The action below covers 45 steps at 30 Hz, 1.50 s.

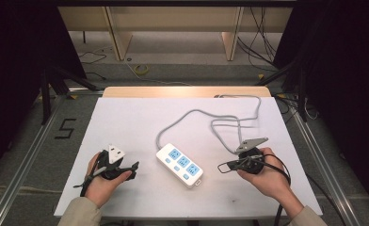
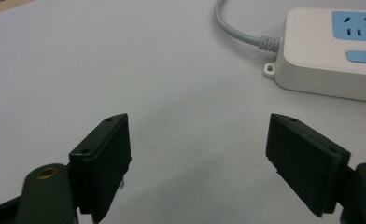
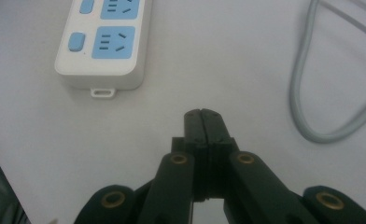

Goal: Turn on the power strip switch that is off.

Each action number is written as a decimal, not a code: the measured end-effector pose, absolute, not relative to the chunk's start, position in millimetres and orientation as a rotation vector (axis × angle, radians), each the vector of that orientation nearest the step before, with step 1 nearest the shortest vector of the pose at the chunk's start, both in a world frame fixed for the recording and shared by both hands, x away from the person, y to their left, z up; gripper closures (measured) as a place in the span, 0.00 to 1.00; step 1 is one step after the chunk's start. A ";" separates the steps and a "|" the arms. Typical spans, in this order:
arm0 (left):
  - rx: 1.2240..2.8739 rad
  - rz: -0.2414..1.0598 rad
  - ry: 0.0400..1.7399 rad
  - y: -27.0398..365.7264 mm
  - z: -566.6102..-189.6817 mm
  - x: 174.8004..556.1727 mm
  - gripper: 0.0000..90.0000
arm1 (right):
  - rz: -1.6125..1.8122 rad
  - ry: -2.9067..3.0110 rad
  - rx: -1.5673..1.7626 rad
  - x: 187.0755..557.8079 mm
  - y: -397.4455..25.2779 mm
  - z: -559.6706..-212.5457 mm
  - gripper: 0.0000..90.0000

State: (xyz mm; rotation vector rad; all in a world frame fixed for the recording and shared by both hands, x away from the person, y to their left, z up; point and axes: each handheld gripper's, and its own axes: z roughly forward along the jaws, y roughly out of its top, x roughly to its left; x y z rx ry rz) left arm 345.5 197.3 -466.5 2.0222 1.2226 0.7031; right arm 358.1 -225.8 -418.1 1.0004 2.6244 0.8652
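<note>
A white power strip with three blue sockets is lying near the middle of the white table, running diagonally from far-left to near-right. Its grey cable is leaving the far-left end, curving toward the far side, looping on the right half of the table, and running off the far edge. The left gripper is sitting in the person's left hand on the near-left part of the table, to the left of the power strip and apart from it. In the left gripper view, the left gripper is showing both black jaws spread wide, released, with bare table surface between them; the end of the power strip and the start of the cable are lying farther off at the upper right. The right gripper is sitting in the person's right hand on the near-right part of the table, to the right of the power strip and apart from it, with its tips pointing left toward the strip. In the right gripper view, the right gripper is showing both jaws pressed flat together, clenched on nothing; the near end of the power strip, with its small mounting tab, is lying beyond the tips at the upper left, and a loop of the cable is lying to the right.
</note>
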 end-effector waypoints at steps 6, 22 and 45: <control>2.023 0.703 1.221 197.1 -466.5 345.6 0.25 | 0.856 2.636 1.002 358.2 -222.1 -417.3 1.00; 2.023 0.703 1.220 196.7 -466.5 345.7 0.25 | 0.844 2.663 0.987 358.4 -212.1 -414.8 1.00; 2.027 0.706 1.220 196.5 -466.1 345.5 0.25 | 0.832 2.702 0.946 358.3 -198.0 -411.6 1.00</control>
